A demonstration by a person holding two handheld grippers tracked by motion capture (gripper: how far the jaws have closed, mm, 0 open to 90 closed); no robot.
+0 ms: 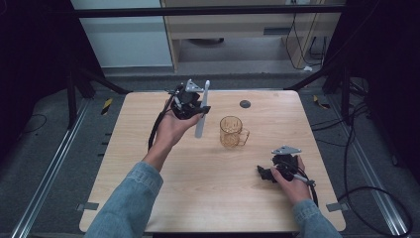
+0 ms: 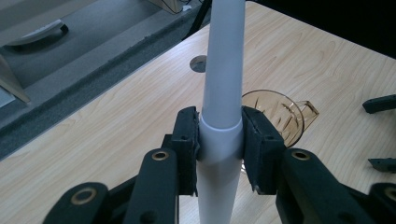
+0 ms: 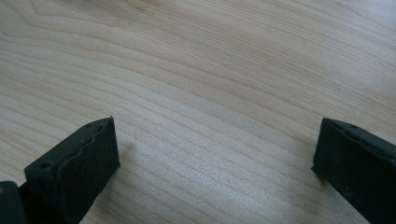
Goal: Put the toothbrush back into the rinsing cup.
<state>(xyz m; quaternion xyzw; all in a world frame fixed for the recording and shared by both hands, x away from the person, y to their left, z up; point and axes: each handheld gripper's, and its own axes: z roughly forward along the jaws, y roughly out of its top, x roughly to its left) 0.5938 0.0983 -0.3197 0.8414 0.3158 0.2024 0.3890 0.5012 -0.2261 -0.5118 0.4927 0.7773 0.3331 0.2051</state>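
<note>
Toothbrush carried toward the amber mug, drop-in not yet made.

At the left, the left gripper [image 1: 194,105] was clamped on the handle of a white toothbrush [image 1: 202,110], held up off the table [image 1: 208,198] with its length slanting from far to near; in the left gripper view both pads pressed the handle's thick part. Just to the right of it stood the amber glass mug [image 1: 232,132], upright, its handle turned to the right, with nothing inside it that could be made out. Judged from this, the carrying step was in hand; the next move called for bringing the brush's lower end over the mug's mouth, tipping it steeper and lowering before letting go. At the right, the right gripper [image 1: 271,173] rested near the table's near edge, its jaws spread wide around bare wood, holding nothing.
</note>
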